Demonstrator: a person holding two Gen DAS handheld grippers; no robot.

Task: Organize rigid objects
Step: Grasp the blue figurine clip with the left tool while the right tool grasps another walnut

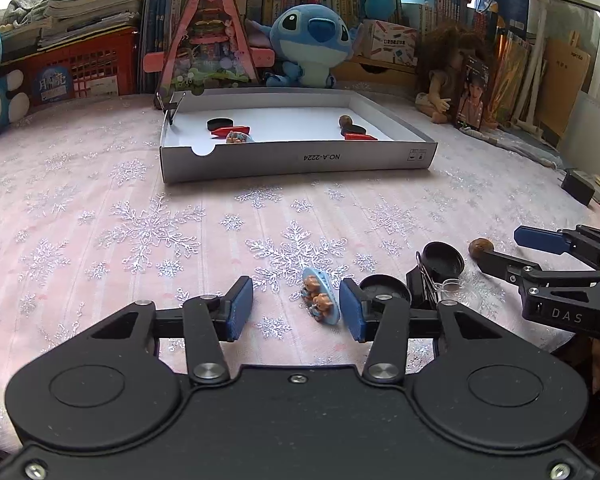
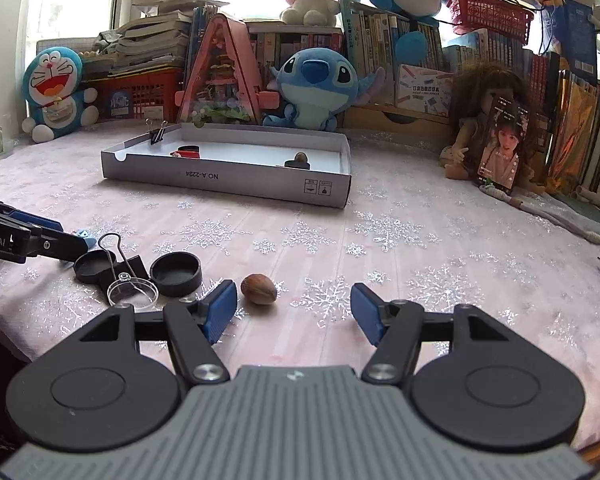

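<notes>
Blue bear charm [image 1: 320, 298] lies near the table's front edge, between the wide-open, empty jaws of the left gripper [image 1: 296, 307]. Next, squeeze it. The right gripper [image 2: 294, 312] gapes beside the nut [image 2: 259, 288].

Bright windows [image 2: 76, 8] behind crammed bookshelf [image 2: 400, 44] — snowflake tablecloth [image 1: 148, 224].

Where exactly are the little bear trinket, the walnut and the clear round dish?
bear trinket [image 1: 320, 298], left wrist view, on the two brown bears.
walnut [image 2: 259, 288], right wrist view, middle of its shell.
clear round dish [image 2: 133, 290], right wrist view, on its transparent base.
</notes>
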